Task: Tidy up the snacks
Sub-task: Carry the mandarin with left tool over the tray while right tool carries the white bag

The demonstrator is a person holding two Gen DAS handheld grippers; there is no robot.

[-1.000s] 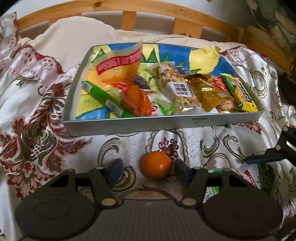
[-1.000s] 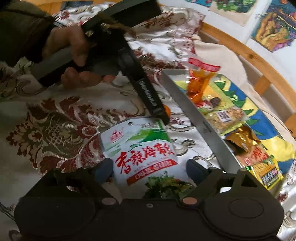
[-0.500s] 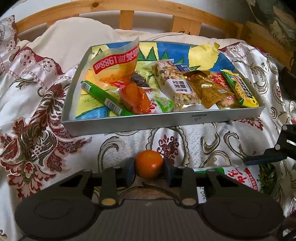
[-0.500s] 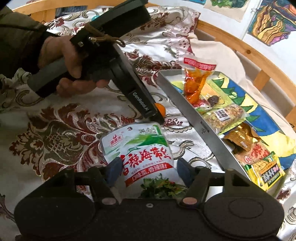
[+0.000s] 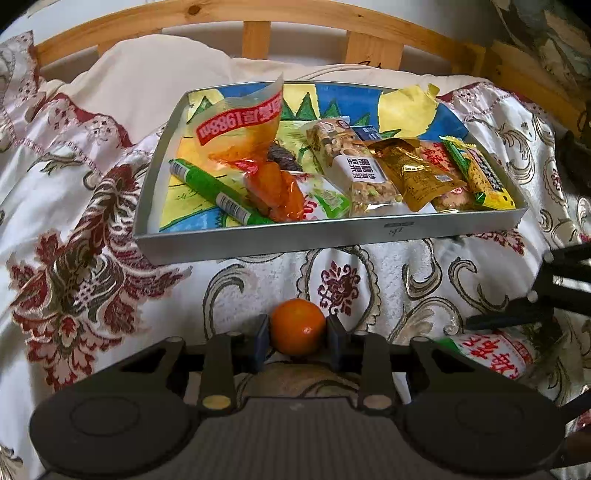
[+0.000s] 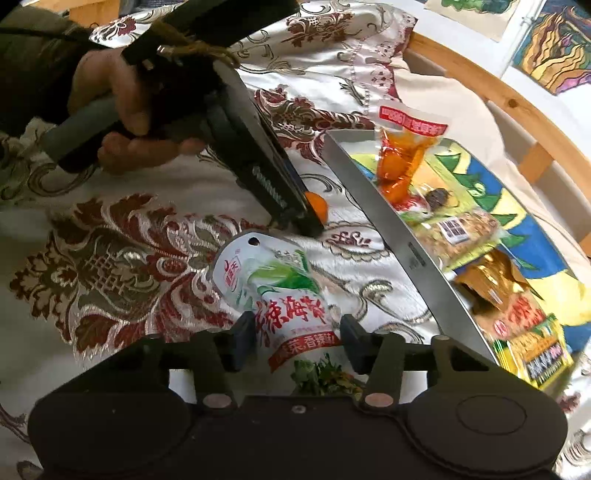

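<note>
A small orange (image 5: 297,326) lies on the floral bedspread just before the grey tray (image 5: 332,236). My left gripper (image 5: 297,338) is shut on the orange, with a pad pressed on each side. In the right wrist view a white and green seaweed pouch (image 6: 280,288) with red characters lies crumpled on the cloth. My right gripper (image 6: 297,334) is closing on the pouch's lower part, and its pads pinch both edges. That view also shows the orange (image 6: 318,206) at the tip of the left gripper, which a hand (image 6: 122,110) holds.
The tray's wall (image 6: 406,254) encloses several snack packs: a green tube (image 5: 218,192), an orange-filled bag (image 5: 251,136), a nut bar (image 5: 354,166), a gold pouch (image 5: 413,173). A wooden bed rail (image 5: 258,22) and a cream pillow (image 5: 155,81) stand behind it.
Both grippers closed without moving. The left pads came in onto the orange. The right pads closed from wide apart onto the pouch, which bunched up between them.
</note>
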